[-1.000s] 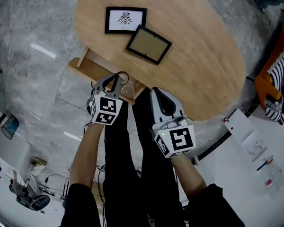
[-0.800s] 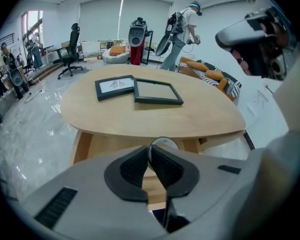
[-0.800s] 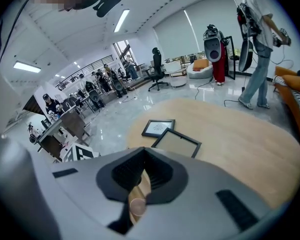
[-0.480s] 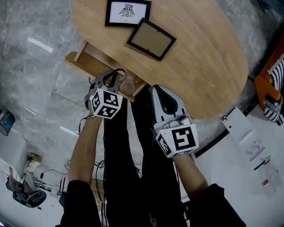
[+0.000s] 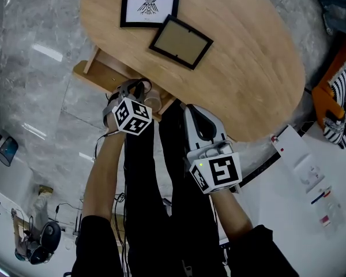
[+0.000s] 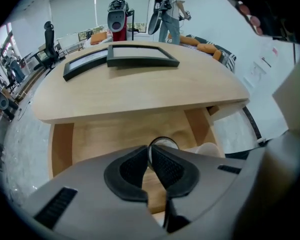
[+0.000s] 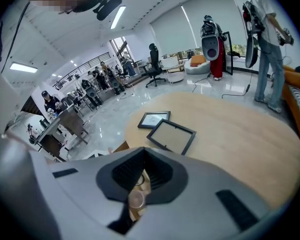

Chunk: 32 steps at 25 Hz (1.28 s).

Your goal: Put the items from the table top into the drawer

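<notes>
The left gripper (image 6: 150, 156) pinches a thin dark round ring (image 6: 163, 143) by its edge over the open wooden drawer (image 6: 100, 139) at the near left. So slight a grip could slip and drop the ring onto the beige cup (image 6: 210, 149). The right gripper (image 7: 141, 169) is released and empty.

Head view: overhead on the person, looking steeply down; farthest out, takes in the whole table (image 5: 254, 79) and the drawer (image 5: 104, 74).
Left gripper view: rides the left gripper (image 5: 138, 88), close above the drawer, facing across the table edge.
Right gripper view: rides the right gripper (image 5: 195, 111), higher, facing across the tabletop.
Shared: table, drawer and picture frames (image 5: 180, 41) appear in all three.
</notes>
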Motion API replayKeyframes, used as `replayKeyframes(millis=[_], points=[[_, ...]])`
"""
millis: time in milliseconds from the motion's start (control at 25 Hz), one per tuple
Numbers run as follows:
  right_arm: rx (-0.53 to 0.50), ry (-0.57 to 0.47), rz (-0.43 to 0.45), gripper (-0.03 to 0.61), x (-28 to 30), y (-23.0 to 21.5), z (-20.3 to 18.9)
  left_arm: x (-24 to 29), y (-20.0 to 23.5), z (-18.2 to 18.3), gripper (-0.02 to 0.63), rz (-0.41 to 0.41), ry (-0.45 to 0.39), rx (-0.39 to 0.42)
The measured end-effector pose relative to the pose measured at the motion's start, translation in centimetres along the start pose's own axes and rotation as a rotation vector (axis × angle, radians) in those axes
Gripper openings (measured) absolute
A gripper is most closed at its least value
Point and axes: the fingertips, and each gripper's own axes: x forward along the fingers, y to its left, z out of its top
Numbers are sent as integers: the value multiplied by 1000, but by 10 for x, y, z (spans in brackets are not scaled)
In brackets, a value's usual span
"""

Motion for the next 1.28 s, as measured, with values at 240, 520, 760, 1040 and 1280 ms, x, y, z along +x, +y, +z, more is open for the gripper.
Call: replayKeyframes(millis=[240, 520, 760, 1040, 1280], points=[[17, 1, -17, 9, 1, -9, -2, 15, -7, -7, 37, -12, 57, 16], [35, -2, -20, 9, 2, -10, -2, 23, -11, -10, 37, -7, 98, 56], [43, 1, -21, 9, 3, -13, -3, 26, -14, -17, 38, -14, 115, 54], [44, 3, -20, 9, 4, -15, -4, 28, -13, -20, 40, -15, 138, 51], [44, 0, -16, 9, 2, -15, 0, 20, -9, -17, 43, -4, 128, 44]])
